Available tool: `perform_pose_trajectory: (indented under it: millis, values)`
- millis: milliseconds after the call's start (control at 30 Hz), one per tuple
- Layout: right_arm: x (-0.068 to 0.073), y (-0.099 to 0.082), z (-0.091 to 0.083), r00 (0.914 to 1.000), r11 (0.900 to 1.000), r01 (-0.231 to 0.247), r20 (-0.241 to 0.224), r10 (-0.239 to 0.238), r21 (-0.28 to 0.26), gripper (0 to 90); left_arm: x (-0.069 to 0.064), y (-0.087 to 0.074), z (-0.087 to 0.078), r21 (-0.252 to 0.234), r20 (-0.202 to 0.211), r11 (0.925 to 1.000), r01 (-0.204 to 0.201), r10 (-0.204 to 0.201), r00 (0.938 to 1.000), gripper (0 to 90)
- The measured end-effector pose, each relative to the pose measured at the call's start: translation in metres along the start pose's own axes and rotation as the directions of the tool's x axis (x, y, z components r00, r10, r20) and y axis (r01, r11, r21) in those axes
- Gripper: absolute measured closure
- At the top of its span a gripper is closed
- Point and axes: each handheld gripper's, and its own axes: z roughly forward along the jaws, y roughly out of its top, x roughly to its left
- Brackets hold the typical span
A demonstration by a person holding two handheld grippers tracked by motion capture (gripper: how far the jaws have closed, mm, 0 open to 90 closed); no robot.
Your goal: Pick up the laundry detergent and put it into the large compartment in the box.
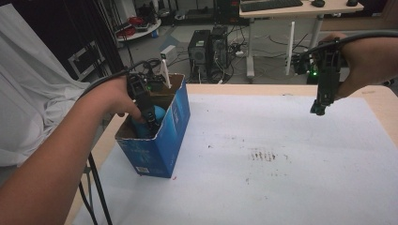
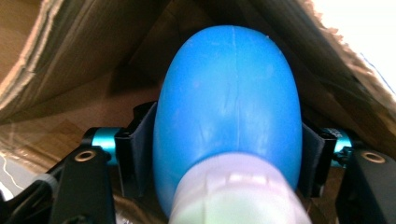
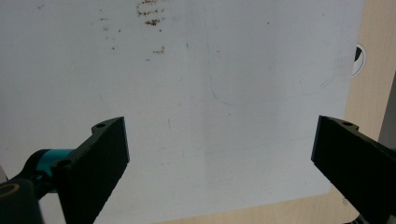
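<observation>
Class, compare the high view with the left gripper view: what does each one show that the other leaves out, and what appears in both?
High view alone: the blue outside of the cardboard box, the white table cover, the right gripper hanging above it, and computers on the floor behind.

Left gripper view alone: the left gripper with its black pads against both sides of the blue bulb, and the bulb's pale neck.

Shared: bulb, left gripper, and the box's brown inside.

box [image 1: 157, 140] at table's [image 1: 375, 101] 9 o'clock edge | bulb [image 2: 229, 107] inside box | sheet [image 1: 263, 187] under box, covering table
</observation>
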Motion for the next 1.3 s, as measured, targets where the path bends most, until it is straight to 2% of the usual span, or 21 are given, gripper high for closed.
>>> perform_pose_trajectory:
  millis: [33, 300, 400, 633, 733, 767, 967, 1133, 1300]
  values:
    - [0.000, 0.000, 0.000, 1.0000, 1.0000, 0.000, -0.001, 0.001, 0.002, 3.2, 0.000, 0.000, -0.002, 0.009, -0.007, 0.9999, -0.009, 0.009, 0.9999, 31.2]
    - [0.000, 0.001, 0.000, 1.0000, 1.0000, 0.003, 0.001, -0.003, -0.003, 3.2, 0.000, 0.001, -0.006, 0.011, -0.003, 0.9999, -0.007, 0.007, 1.0000, 31.2]
    - [0.001, 0.001, 0.000, 1.0000, 1.0000, 0.005, 0.002, -0.005, -0.002, 3.1, 0.000, 0.000, -0.006, 0.006, -0.001, 1.0000, 0.006, -0.006, 1.0000, 27.4]
    - [0.001, 0.002, 0.000, 1.0000, 1.0000, 0.002, 0.000, -0.002, 0.000, 3.2, -0.001, -0.002, -0.017, -0.008, 0.003, 0.9998, 0.017, -0.017, 0.9999, 27.3]
    - [0.001, 0.001, 0.000, 1.0000, 1.0000, 0.006, 0.000, -0.006, -0.002, 3.2, -0.001, -0.003, -0.020, 0.006, 0.000, 0.9997, 0.022, -0.022, 0.9998, 27.1]
    - [0.001, 0.000, 0.000, 1.0000, 1.0000, -0.006, 0.001, 0.006, 0.005, 3.2, -0.002, -0.003, -0.021, 0.001, -0.004, 0.9997, 0.025, -0.025, 0.9997, 26.4]
    - [0.002, 0.000, 0.000, 0.9999, 0.9999, -0.010, 0.000, 0.010, 0.005, 3.2, -0.004, -0.002, -0.034, -0.001, -0.030, 0.9999, 0.011, -0.011, 0.9995, 24.6]
    - [0.002, 0.001, 0.000, 0.9999, 0.9999, -0.012, 0.000, 0.012, 0.007, 3.2, -0.009, 0.000, -0.046, -0.002, -0.022, 1.0000, 0.006, -0.006, 0.9997, 23.9]
    - [0.002, 0.000, 0.000, 1.0000, 1.0000, -0.005, 0.000, 0.005, 0.008, 3.2, -0.014, 0.000, -0.056, -0.009, -0.039, 0.9999, -0.008, 0.007, 0.9992, 20.4]
